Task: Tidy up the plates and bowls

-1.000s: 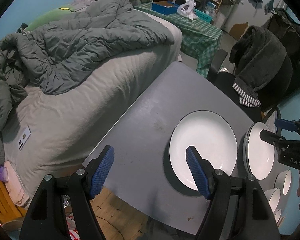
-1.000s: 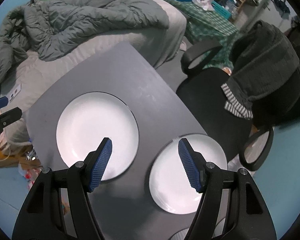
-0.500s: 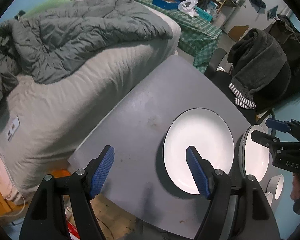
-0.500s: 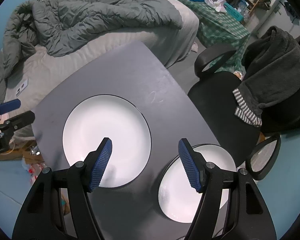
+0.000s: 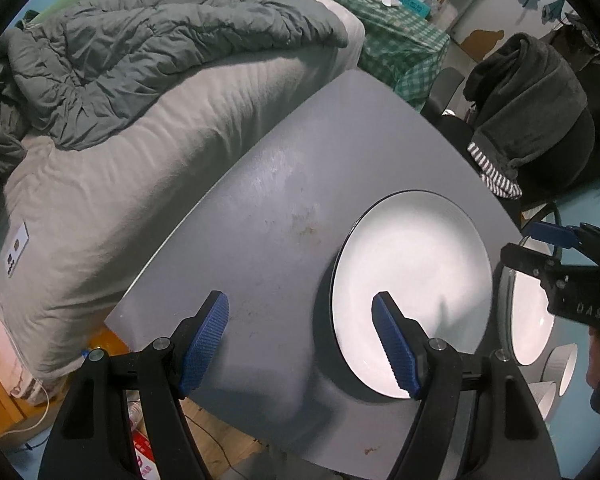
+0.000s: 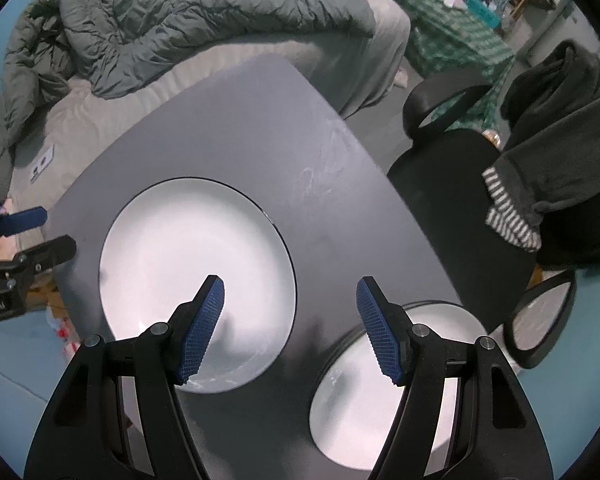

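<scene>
The second plate (image 6: 364, 396) is partly hidden behind a gripper finger; the small bowls (image 5: 560, 364), perhaps stacked, are edge-cropped.

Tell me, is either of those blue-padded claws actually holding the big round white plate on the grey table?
No: the big round white plate lies flat on the grey table, and both the left gripper and the right gripper hang open above it.

Large round white dark-rimmed plate (image 6: 196, 264) is lying on the grey table (image 6: 236, 128); a second white plate (image 6: 364, 396) is sitting to its right, apart. The grey-quilted bed (image 5: 140, 100) is standing left of the table, the black office chair (image 6: 452, 160) right.
</scene>
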A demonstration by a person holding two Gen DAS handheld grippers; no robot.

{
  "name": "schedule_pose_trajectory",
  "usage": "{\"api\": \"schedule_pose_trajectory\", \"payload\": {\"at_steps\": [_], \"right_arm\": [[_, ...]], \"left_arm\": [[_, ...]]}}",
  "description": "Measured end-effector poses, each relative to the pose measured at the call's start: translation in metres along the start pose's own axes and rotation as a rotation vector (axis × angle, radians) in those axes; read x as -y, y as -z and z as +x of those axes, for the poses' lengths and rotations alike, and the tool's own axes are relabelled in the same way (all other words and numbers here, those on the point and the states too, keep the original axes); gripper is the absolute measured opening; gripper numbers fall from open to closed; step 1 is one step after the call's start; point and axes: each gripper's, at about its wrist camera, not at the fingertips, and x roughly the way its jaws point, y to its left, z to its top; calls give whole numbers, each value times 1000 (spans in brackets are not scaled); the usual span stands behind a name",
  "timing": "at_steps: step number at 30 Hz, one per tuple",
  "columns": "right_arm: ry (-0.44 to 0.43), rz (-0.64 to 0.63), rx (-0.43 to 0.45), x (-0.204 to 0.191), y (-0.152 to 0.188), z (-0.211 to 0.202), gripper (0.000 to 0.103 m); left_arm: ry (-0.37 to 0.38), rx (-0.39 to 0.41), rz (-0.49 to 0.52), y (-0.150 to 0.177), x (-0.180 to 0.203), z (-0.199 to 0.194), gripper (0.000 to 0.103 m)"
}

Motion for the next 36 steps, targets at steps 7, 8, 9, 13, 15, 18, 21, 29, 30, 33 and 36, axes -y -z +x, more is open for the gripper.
{"api": "schedule_pose_trajectory", "payload": {"at_steps": [7,8,9,13,15,18,21,29,30,33,36], "right_arm": [[-82,39,-25,15,-13,29,69],[-85,48,-25,18,-14,33,69],[-91,56,-27,20,-15,36,69],[-150,103,-40,27,-13,46,69],[-168,111,-47,26,-13,50,69],[-172,113,-54,26,-10,55,69],[-172,106,-73,24,-7,61,69],[-213,153,-92,23,6,68,61],[-209,150,-88,22,7,67,58],[-212,157,-88,19,11,67,54],[-205,156,-89,15,13,66,50]], "left_arm": [[10,-56,-1,-1,1,26,76],[11,-61,-2,-1,2,28,76],[11,-64,-4,-1,3,30,76],[17,-80,-17,-2,4,38,76],[22,-85,-23,-3,3,40,76],[28,-87,-26,-4,4,43,76],[20,-98,-23,-5,5,47,76],[23,-121,-56,-4,4,52,59],[19,-126,-57,-4,4,54,58],[27,-138,-63,-4,4,56,55],[38,-146,-63,-5,3,58,47]]}}
